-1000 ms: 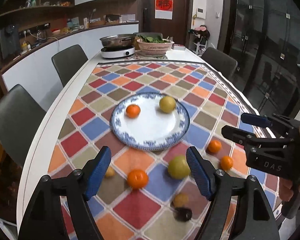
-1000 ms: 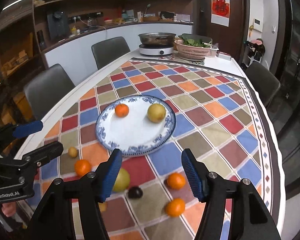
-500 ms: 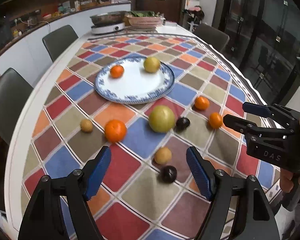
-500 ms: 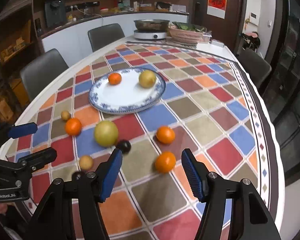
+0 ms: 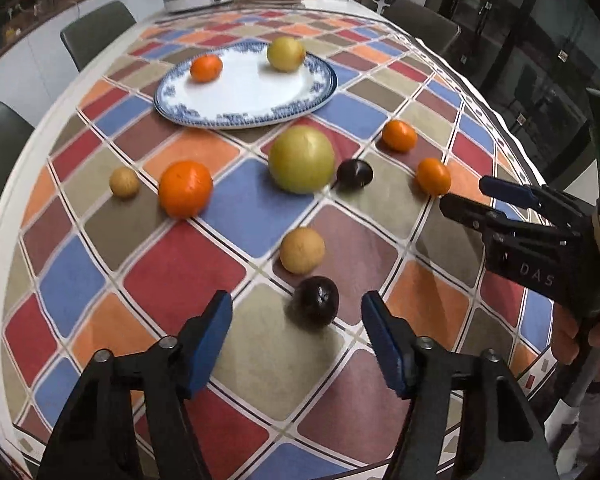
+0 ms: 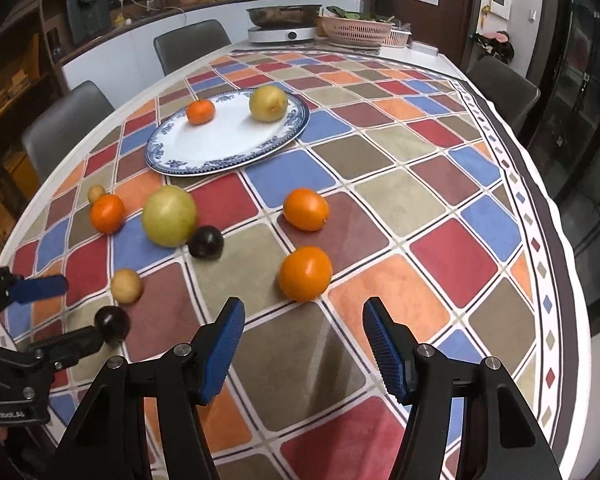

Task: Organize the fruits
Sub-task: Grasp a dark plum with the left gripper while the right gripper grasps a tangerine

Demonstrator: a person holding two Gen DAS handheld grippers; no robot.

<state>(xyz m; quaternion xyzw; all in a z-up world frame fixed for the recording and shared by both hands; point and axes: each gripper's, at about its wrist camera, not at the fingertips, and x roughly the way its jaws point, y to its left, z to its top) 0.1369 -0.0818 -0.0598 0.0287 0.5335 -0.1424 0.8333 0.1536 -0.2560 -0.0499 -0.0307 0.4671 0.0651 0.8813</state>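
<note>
Dark, the plum lay between the left gripper jaws, which had just been closing but did not touch it. Right gripper stood spread below an orange, probably to carry both to the plate.

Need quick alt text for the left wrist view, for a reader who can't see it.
The open left gripper hovers over a dark plum on a checkered tablecloth. Beyond lie loose fruits and a blue-rimmed plate.
</note>
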